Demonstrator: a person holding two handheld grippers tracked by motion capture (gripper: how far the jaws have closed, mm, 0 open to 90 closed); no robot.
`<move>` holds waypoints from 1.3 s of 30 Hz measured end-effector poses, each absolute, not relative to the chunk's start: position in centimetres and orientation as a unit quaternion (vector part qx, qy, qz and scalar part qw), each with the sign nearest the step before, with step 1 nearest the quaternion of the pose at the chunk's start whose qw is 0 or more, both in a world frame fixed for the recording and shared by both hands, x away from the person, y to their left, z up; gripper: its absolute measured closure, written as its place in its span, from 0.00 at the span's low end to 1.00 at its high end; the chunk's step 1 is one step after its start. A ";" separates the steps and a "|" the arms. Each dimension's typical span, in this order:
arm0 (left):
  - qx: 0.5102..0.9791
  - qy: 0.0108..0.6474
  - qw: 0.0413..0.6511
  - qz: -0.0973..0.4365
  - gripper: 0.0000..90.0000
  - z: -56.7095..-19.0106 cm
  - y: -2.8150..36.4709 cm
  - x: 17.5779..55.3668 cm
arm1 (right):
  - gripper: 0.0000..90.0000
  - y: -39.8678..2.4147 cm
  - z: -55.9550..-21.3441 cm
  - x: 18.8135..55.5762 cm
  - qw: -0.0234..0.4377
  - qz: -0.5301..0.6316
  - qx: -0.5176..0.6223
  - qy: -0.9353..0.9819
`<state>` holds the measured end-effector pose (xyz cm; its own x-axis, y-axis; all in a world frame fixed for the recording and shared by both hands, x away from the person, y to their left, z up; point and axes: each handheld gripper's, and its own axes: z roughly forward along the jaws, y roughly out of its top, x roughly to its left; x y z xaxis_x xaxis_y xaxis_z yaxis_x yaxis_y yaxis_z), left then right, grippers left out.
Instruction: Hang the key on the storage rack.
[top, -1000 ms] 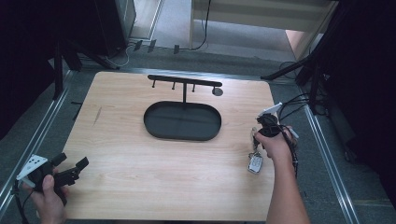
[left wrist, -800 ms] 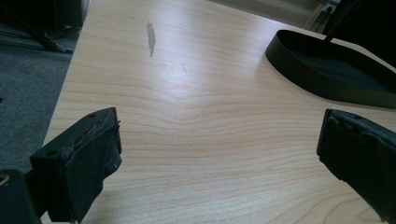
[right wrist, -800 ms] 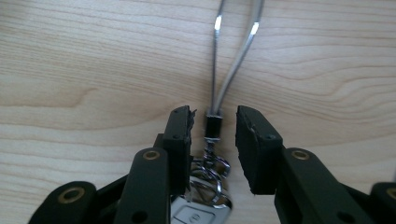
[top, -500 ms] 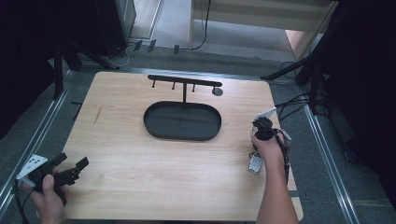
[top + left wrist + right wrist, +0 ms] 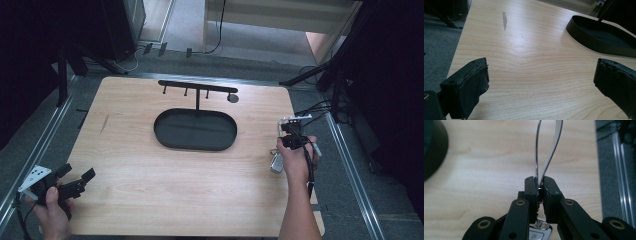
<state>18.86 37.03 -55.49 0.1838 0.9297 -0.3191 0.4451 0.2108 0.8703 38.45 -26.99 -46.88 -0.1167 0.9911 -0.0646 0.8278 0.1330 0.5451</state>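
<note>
Gripping key ring (image 5: 546,152), right gripper (image 5: 539,185); left gripper (image 5: 541,82) agape over wooden table (image 5: 150,180).

right gripper (image 5: 538,186): jaws have just been closing, now clamped on the silver metal key ring loop (image 5: 547,150)
right hand (image 5: 295,160): drawn slightly nearer the table's front edge

pale wood-grain table (image 5: 150,190), black oval tray (image 5: 195,145), silver key fob (image 5: 276,162)

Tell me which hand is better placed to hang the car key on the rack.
Right: the right gripper is already shut on the key ring. The left gripper sits open at the table's near left corner, farther from the rack.
</note>
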 end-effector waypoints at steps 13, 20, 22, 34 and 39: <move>0.579 0.592 0.506 0.239 0.00 -55.5 37.1 18.9 | 0.93 -27.5 -43.4 37.2 0.357 0.311 0.620 0.626; 0.580 0.592 0.505 0.239 0.00 -55.5 37.1 18.9 | 0.93 -26.8 -41.6 36.8 0.392 0.352 0.594 0.608; 0.580 0.592 0.505 0.240 0.00 -55.5 37.1 18.9 | 0.93 -26.5 -41.1 36.7 0.402 0.362 0.586 0.603; 0.580 0.593 0.505 0.238 0.00 -55.5 37.1 18.9 | 0.93 -24.0 -39.2 36.4 0.439 0.412 0.541 0.587; 0.581 0.593 0.505 0.237 0.00 -55.5 37.1 18.9 | 0.93 -22.5 -39.2 36.3 0.438 0.423 0.529 0.591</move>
